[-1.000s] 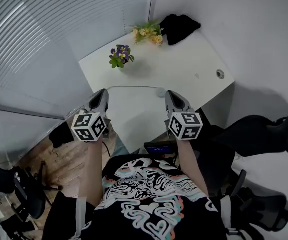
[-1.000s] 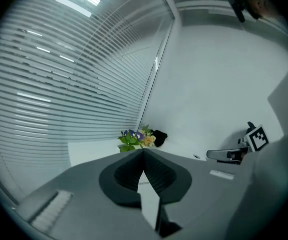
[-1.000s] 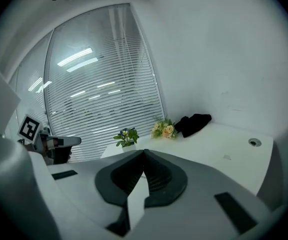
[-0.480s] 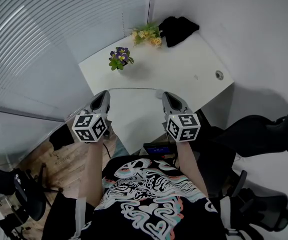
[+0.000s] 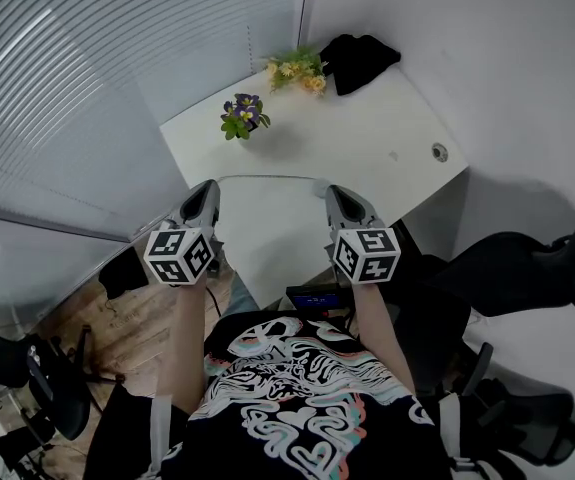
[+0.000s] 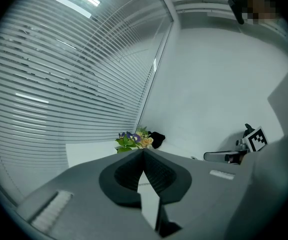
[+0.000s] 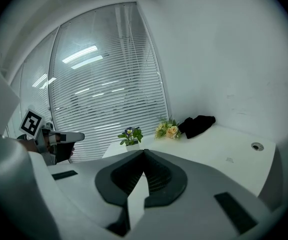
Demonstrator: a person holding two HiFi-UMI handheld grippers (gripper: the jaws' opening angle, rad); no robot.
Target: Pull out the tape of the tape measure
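White laminate desk fills the centre of the head view, and both grippers hang over its lower edge. The left gripper has its fingers pressed together on nothing, and so does the right gripper; each gripper view shows only bare desk beyond the closed tips.

No tape measure shows plainly. A thin pale line runs between the two grippers and ends at a small round blob just beside the right one. That may be the tape and its case, but it is too faint against the white to be sure.

Risks, as I judge them:
- Going down with shut fingers would knock a light case across the smooth top instead of catching it.
- A pinch on the tape alone, with the case left free, would drag the case along.
- A slipped grip would let a sprung tape snap back.
- A long sweep toward the upper centre could hit the purple flower pot or the yellow bouquet.
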